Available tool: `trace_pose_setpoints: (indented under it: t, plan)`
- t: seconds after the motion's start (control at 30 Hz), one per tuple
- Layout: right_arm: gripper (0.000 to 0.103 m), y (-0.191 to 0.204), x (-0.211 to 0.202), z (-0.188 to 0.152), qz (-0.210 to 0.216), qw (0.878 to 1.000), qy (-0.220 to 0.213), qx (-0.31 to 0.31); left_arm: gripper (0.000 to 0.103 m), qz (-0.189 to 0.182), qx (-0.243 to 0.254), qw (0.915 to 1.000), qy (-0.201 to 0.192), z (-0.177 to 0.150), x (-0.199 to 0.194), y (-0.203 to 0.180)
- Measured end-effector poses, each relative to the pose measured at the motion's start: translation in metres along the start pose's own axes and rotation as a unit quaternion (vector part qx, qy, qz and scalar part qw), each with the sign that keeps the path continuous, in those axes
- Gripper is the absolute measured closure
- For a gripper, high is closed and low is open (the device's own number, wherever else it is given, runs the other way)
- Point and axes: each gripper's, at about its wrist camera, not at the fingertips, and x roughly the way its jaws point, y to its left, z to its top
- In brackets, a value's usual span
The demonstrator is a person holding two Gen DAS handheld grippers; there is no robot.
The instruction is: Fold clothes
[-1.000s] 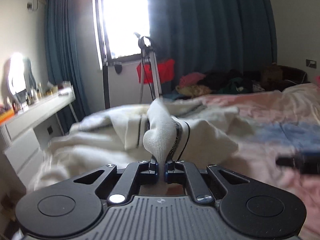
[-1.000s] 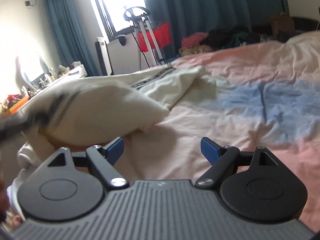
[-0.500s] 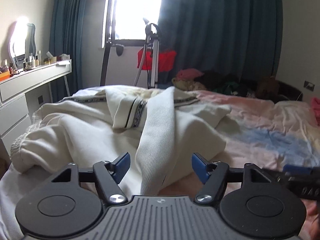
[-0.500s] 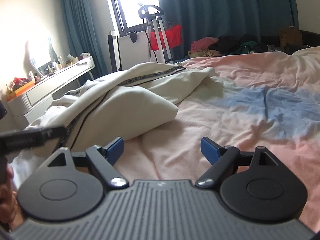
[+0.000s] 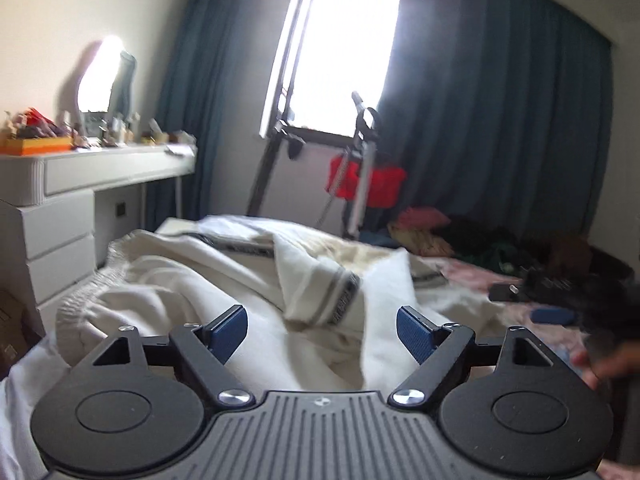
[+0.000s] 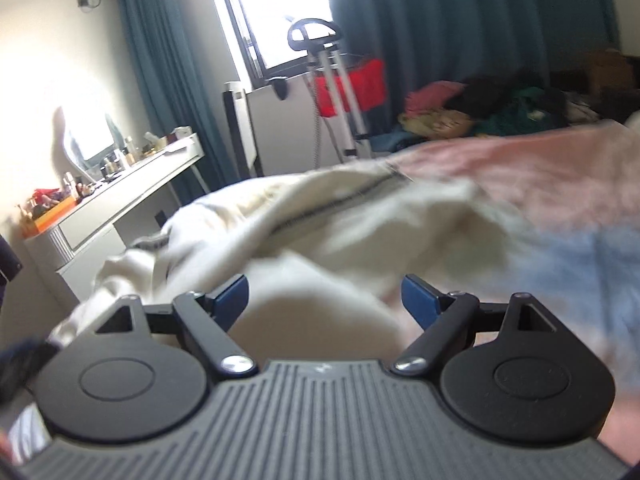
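Observation:
A cream garment [image 5: 224, 280] with dark striped trim lies crumpled on the bed, its ribbed hem at the near left. It also shows in the right wrist view [image 6: 340, 224], blurred. My left gripper [image 5: 322, 332] is open and empty just above the cloth. My right gripper [image 6: 326, 300] is open and empty over the garment's near edge. The right gripper also shows as a dark blur at the right of the left wrist view [image 5: 560, 300].
The bed has a pink and blue sheet [image 6: 540, 176]. A white dresser [image 5: 72, 184] with cosmetics stands at the left. A clothes steamer stand [image 5: 362, 152] with a red cloth, a clothes pile [image 6: 480, 112] and dark curtains are at the back.
My left gripper opened and let go of the garment's ribbed part, which dropped onto the pile. Both grippers have since swung left, and the right one has moved over the garment.

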Motion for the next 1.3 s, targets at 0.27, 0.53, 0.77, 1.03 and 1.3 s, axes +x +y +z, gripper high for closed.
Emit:
trace_pose_setpoints:
  t: [0.27,0.53,0.77,1.03,1.3]
  plan:
    - [0.023,0.013,0.184,0.086,-0.03,0.995,0.059,0.071,0.018,0.032,-0.041,0.9975,0.049,-0.016,0.054,0.027]
    - [0.048,0.009,0.293,0.093,-0.105,0.987,0.081,0.086,0.018,0.05,-0.071,0.9937,0.071,-0.03,0.088,0.05]
    - [0.097,0.0,0.253,0.118,-0.137,0.988,0.016,0.069,0.018,0.047,-0.086,0.9919,0.081,-0.028,0.095,0.056]
    - [0.097,-0.049,0.077,0.19,-0.169,0.973,-0.124,0.099,0.018,0.03,-0.104,0.9907,0.083,-0.02,0.074,0.059]
    - [0.097,-0.184,-0.114,0.118,-0.249,0.93,-0.182,0.2,0.018,-0.011,-0.158,0.9801,0.119,-0.019,0.055,0.07]
